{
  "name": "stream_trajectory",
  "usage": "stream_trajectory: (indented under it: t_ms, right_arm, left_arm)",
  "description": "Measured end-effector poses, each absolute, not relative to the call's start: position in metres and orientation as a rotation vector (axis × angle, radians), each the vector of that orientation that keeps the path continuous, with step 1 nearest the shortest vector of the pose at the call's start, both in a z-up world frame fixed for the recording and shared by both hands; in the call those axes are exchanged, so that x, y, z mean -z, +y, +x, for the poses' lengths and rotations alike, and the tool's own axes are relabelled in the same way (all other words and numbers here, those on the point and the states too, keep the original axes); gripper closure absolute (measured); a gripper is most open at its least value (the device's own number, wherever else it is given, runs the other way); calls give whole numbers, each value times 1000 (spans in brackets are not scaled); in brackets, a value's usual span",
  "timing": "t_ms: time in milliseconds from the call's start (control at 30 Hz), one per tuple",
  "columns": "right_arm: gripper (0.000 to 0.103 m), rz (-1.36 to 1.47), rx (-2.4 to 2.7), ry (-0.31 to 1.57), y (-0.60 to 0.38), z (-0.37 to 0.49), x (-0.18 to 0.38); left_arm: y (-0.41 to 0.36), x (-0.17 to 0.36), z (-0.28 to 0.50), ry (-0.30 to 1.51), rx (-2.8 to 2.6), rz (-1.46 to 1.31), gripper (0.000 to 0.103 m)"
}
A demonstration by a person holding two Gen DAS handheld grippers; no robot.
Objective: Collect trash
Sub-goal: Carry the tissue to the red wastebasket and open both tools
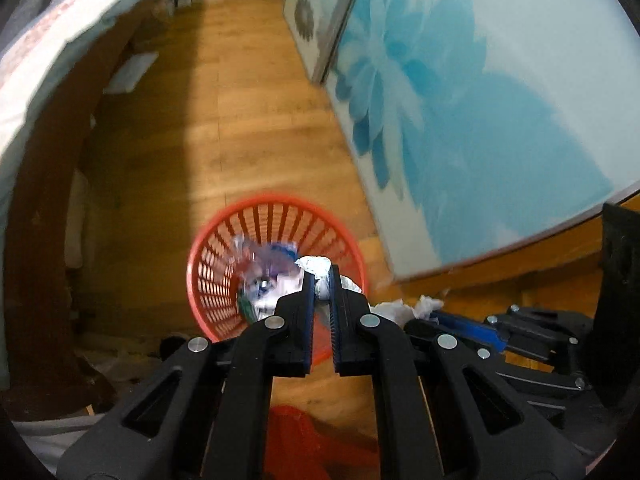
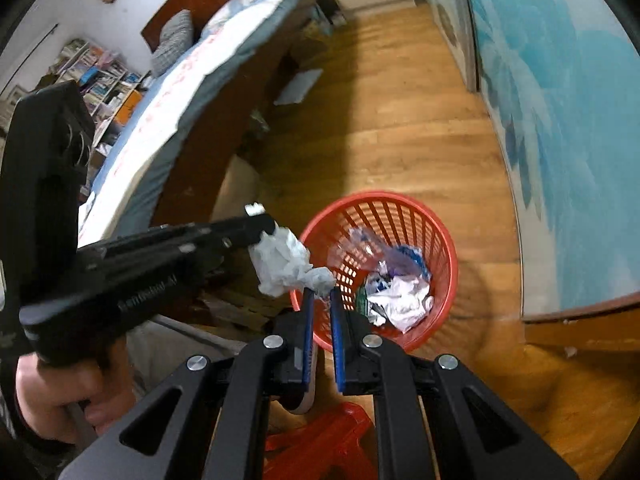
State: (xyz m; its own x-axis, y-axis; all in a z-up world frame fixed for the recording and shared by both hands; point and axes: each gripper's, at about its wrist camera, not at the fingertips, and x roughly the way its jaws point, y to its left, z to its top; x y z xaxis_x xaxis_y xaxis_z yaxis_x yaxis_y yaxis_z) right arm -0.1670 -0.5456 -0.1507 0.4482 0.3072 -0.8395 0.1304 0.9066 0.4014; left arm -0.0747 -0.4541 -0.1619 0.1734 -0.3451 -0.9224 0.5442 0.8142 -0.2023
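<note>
A red slatted basket (image 1: 264, 202) (image 2: 378, 196) stands on the wooden floor, with crumpled paper (image 2: 404, 304) and plastic wrappers inside. My left gripper (image 1: 322, 276) (image 2: 266, 226) is shut on a crumpled white tissue (image 1: 314, 264) (image 2: 280, 260), just above the basket's near rim. My right gripper (image 2: 320, 294) (image 1: 434, 314) is shut on another white tissue wad (image 2: 322, 278) (image 1: 400, 310), beside the basket's near edge. In the right wrist view the two wads overlap, so I cannot tell whether they touch.
A bed (image 2: 168, 92) with a dark wooden frame runs along the left. A sliding door with a blue flower print (image 1: 460, 100) (image 2: 560, 120) lines the right. A red plastic stool (image 2: 320, 440) is below the grippers. A person's hand (image 2: 60, 392) holds the left gripper.
</note>
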Motion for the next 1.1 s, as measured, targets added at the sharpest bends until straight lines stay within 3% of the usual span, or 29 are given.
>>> stream_trajectory:
  t_ms: [233, 433, 500, 533, 567, 633, 1100]
  right_arm:
    - [94, 456, -105, 1153, -540, -154, 190]
    - [88, 459, -73, 1171, -542, -144, 201]
    - [53, 459, -51, 1164, -543, -143, 203]
    - [35, 464, -42, 1159, -545, -143, 203]
    - [35, 470, -30, 1155, -546, -144, 204]
    - [35, 476, -22, 1155, -550, -144, 205]
    - [35, 460, 28, 1080, -572, -168, 170]
  left_arm:
    - [-460, 175, -72, 1268, 627, 235, 96]
    - [-455, 177, -62, 1260, 546, 243, 96]
    - [-453, 180, -59, 1271, 523, 246, 88]
    - [-452, 180, -58, 1272, 509, 236, 69]
    - [-450, 178, -56, 1271, 499, 223, 41]
    - [-446, 170, -55, 1228, 470, 196, 26]
    - [-432, 131, -58, 1147, 430, 190, 26]
